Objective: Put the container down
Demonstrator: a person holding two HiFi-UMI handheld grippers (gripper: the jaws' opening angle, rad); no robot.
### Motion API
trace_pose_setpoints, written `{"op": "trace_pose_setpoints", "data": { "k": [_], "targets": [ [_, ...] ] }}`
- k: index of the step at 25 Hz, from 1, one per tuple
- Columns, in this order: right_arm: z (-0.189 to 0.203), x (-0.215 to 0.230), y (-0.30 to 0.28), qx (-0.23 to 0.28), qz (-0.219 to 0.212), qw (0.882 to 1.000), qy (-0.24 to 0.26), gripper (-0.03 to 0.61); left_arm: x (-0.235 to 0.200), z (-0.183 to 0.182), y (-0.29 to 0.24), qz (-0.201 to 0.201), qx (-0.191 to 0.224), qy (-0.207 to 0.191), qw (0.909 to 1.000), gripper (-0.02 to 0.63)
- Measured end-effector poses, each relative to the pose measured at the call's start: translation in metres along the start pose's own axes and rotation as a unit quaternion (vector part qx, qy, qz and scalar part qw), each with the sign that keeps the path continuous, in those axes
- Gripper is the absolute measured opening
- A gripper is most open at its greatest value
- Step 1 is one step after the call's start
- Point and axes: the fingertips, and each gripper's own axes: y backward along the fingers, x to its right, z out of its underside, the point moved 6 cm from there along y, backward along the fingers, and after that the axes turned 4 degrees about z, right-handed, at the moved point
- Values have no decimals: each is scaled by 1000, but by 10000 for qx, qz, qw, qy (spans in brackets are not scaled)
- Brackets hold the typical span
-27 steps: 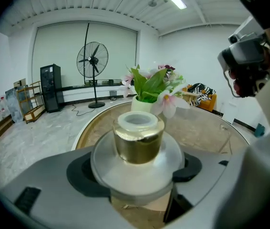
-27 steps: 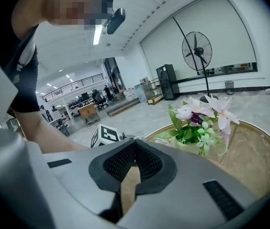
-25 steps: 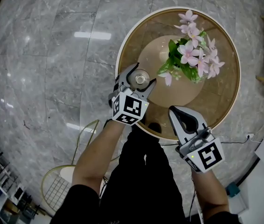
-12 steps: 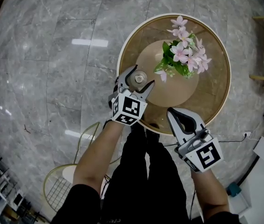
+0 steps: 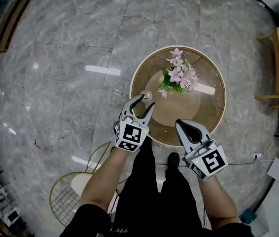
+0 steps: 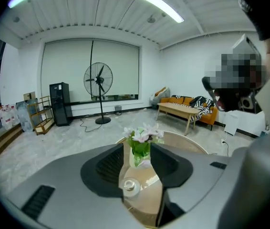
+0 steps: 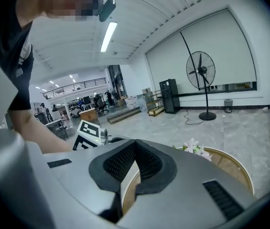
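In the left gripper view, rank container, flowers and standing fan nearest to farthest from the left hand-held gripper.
1. container, on the table below the jaws.
2. flowers, table centre.
3. standing fan, far back.
The left hand-held gripper has just been closing its jaws, empty.

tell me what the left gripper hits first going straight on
Probably the clear container on the table, though depth is unclear. The left gripper's fingers have just been closing, gripping nothing.

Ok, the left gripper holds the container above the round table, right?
Not quite. The container sits on the round table. The left gripper hangs above it, and its jaws, which have just been closing, have nothing between them. The left gripper view shows this.
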Motion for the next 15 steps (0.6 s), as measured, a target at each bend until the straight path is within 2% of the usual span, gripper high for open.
{"op": "trace_pose_setpoints", "data": {
  "k": [4,10,15],
  "targets": [
    [-21,-4,45,90,-139,9998,139,15,29,-51,41,-294,223,-64,9993,145],
    [-36,-6,123,194,-378,9987,296,15,88,-112,94,-715,368,114,9967,56],
    [-50,-20,198,478,-591,9958,512,14,155,-151,141,-966,457,11,9943,34]
  ]
}}
